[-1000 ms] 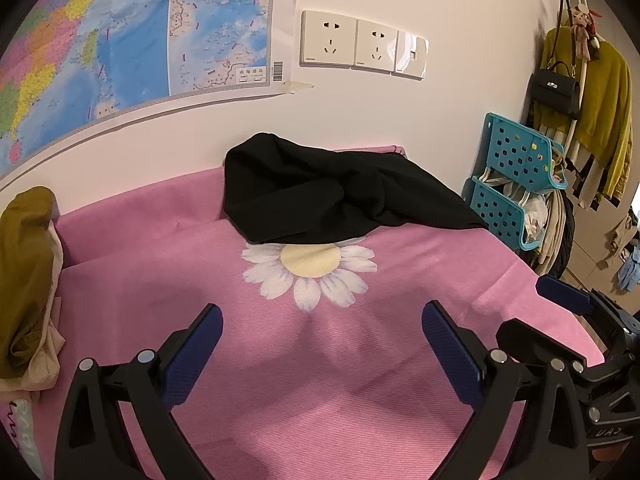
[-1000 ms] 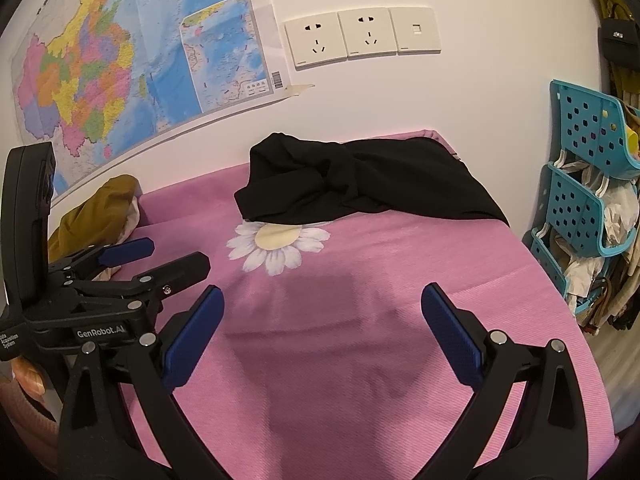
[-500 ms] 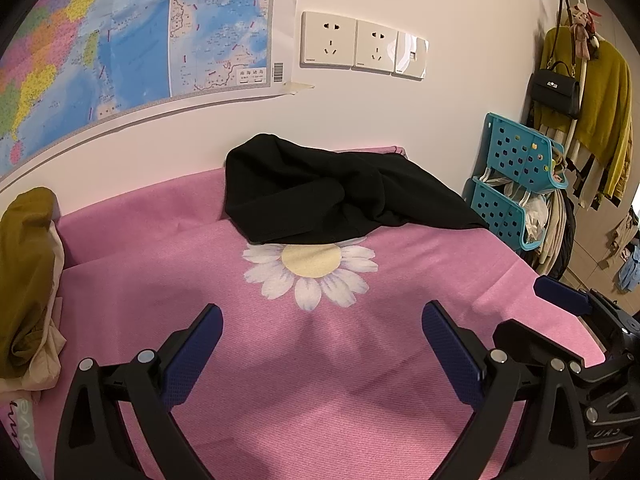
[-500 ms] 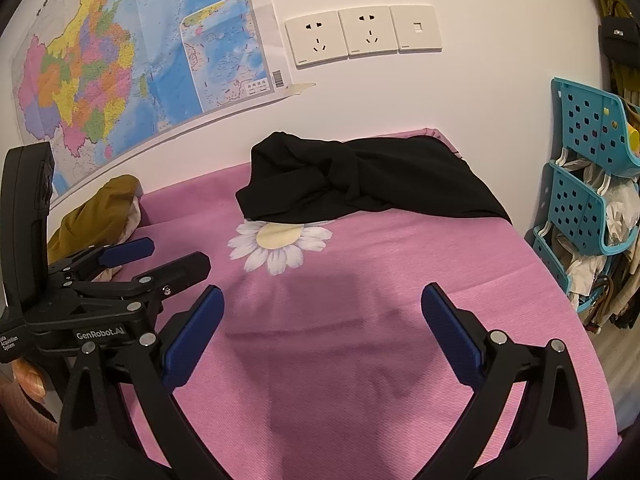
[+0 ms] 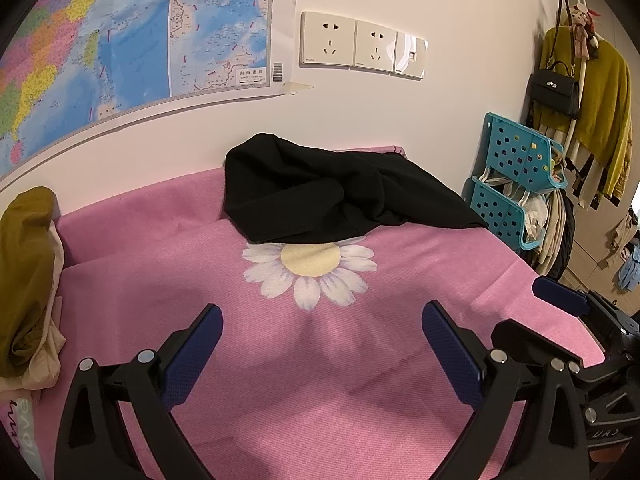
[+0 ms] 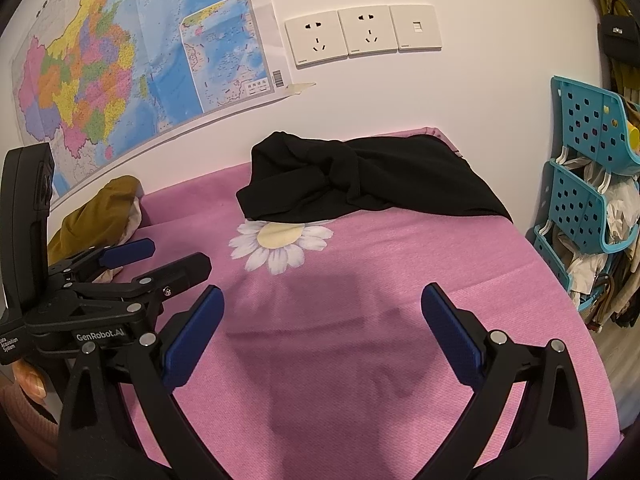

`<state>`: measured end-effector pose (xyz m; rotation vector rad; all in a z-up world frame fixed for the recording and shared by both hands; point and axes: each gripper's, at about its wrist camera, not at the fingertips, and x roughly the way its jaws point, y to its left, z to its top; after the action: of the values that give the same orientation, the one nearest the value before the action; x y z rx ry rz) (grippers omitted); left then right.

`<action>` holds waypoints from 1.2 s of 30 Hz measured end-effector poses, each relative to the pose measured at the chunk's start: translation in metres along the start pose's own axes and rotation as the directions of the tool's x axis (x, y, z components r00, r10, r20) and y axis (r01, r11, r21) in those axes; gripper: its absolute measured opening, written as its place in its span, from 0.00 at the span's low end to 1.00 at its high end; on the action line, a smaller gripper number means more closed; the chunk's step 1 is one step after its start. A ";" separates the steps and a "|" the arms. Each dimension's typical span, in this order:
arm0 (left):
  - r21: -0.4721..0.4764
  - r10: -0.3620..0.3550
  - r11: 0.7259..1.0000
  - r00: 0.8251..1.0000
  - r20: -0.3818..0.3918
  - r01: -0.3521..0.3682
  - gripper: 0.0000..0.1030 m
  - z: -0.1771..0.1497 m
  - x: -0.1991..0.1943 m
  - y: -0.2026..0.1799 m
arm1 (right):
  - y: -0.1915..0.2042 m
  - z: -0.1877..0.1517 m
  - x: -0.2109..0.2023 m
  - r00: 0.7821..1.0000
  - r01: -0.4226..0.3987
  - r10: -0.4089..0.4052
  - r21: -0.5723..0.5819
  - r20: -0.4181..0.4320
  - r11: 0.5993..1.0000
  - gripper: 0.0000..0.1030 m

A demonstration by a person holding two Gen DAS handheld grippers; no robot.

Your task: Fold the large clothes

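Note:
A crumpled black garment [image 5: 332, 196] [image 6: 360, 178] lies bunched against the wall at the far side of the pink cloth-covered table [image 5: 160, 256] [image 6: 420, 264], just beyond a printed daisy [image 5: 310, 266] [image 6: 280, 242]. My left gripper [image 5: 320, 340] hangs open over the near part of the pink cloth, well short of the garment, with nothing between its blue pads. My right gripper [image 6: 320, 320] is open too, empty, at a similar distance. The left gripper [image 6: 156, 256] shows at the left of the right wrist view; the right gripper [image 5: 568, 312] shows at the right edge of the left wrist view.
An olive and cream pile of clothes [image 5: 24, 280] [image 6: 100, 212] sits at the table's left end. A teal stacked basket rack [image 5: 516, 176] [image 6: 584, 184] stands off the right edge, with hanging clothes and a black bag [image 5: 556, 92] behind. A map [image 6: 120, 68] and sockets [image 6: 360, 34] are on the wall.

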<state>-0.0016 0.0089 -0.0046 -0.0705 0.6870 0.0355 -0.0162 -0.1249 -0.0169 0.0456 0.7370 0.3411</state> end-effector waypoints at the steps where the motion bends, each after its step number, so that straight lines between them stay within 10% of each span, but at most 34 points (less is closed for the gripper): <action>1: -0.001 0.001 1.000 1.000 0.000 -0.001 0.94 0.000 0.000 0.000 | 0.000 0.000 0.000 1.000 0.000 0.000 -0.001 -0.001 1.000 0.94; 36: 0.001 0.001 1.000 1.000 0.008 -0.001 0.94 -0.004 -0.001 -0.002 | 0.002 -0.001 0.002 1.000 -0.011 0.011 0.006 0.003 1.000 0.94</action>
<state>-0.0047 0.0069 -0.0074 -0.0692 0.6785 0.0367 -0.0163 -0.1223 -0.0189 0.0559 0.7348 0.3490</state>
